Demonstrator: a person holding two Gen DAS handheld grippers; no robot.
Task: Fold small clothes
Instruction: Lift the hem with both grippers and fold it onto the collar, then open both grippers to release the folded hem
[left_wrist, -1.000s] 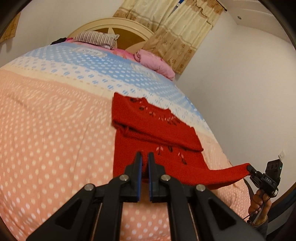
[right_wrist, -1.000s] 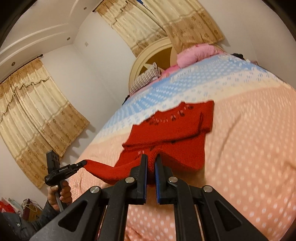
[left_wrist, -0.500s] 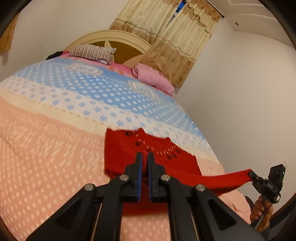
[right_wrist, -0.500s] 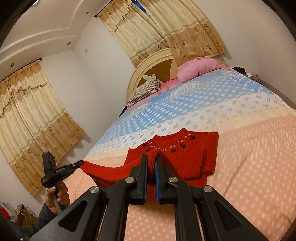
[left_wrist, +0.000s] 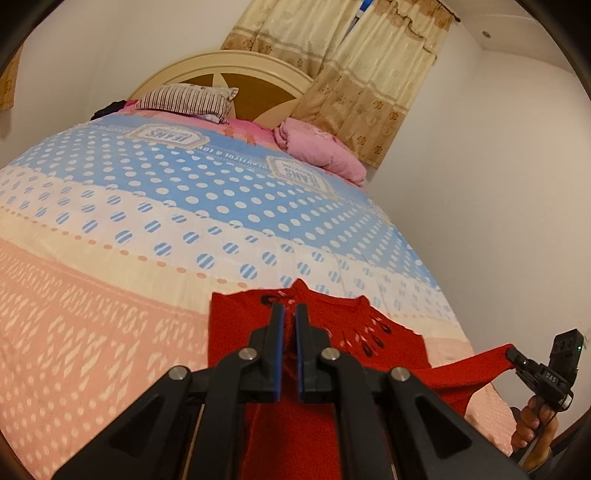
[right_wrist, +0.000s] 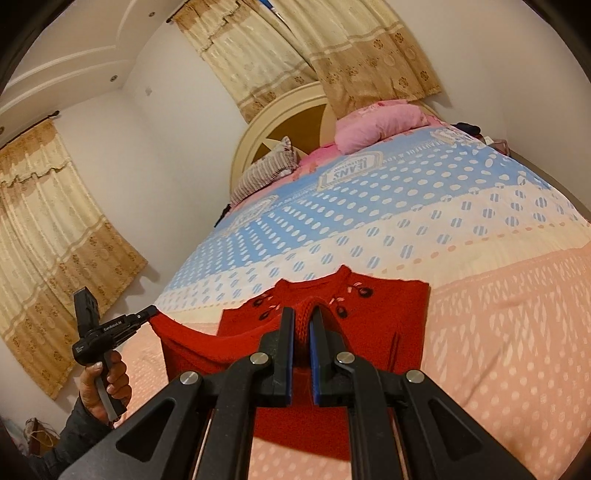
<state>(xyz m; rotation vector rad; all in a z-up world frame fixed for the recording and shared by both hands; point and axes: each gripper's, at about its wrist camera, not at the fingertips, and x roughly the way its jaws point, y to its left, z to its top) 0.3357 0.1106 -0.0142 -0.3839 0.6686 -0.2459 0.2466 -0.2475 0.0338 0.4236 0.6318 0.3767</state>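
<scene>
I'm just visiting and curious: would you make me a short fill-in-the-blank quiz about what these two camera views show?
1. Both grippers are shut on a ____ knitted sweater.
2. The sweater lies on a ____ with a polka-dot cover.
3. The pillow by the headboard has a ____ pattern.
4. The left gripper and right gripper hold the same ____.

Missing words: red; bed; striped; sweater

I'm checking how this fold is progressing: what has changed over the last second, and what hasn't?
Both grippers, left and right, have carried the lifted hem of the red sweater forward over its body toward the neckline, so the lower part now covers most of it. Nothing was taken hold of or let go: both stay shut on the hem. The bedspread and pillows look unmoved.
</scene>
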